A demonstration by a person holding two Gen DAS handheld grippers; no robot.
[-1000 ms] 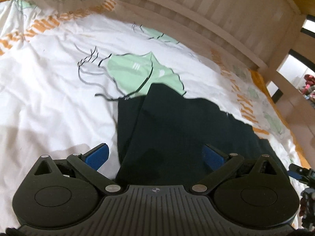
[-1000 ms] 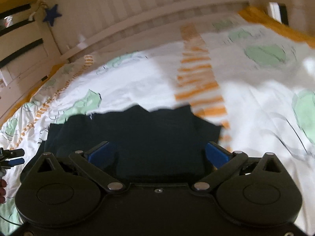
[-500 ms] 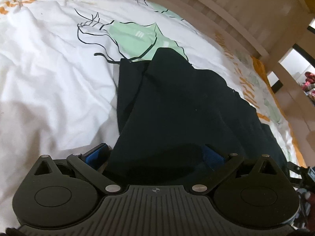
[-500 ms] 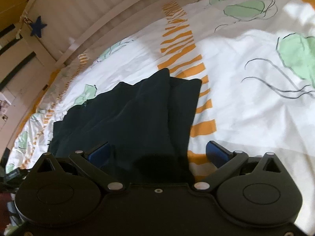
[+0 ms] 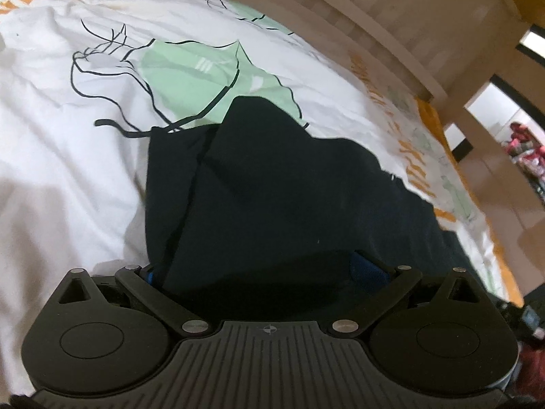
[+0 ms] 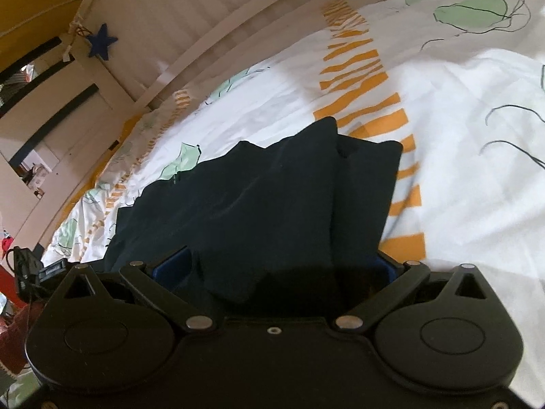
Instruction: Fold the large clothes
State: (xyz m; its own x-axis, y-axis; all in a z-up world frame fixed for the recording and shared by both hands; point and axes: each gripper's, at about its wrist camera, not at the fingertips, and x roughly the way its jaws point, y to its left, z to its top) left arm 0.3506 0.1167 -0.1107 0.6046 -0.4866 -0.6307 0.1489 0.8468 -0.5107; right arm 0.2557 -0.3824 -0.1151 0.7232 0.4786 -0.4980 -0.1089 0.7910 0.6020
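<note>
The dark garment point(image 5: 279, 187) point(image 6: 272, 197) lies between the wide-spread fingers of the left gripper point(image 5: 262, 269) and right gripper point(image 6: 279, 266); whether they pinch it, I cannot tell.

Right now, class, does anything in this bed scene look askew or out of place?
Only the dark garment: its far edges lie stepped rather than lined up, one layer poking past the other. The bedcover is merely wrinkled.
</note>
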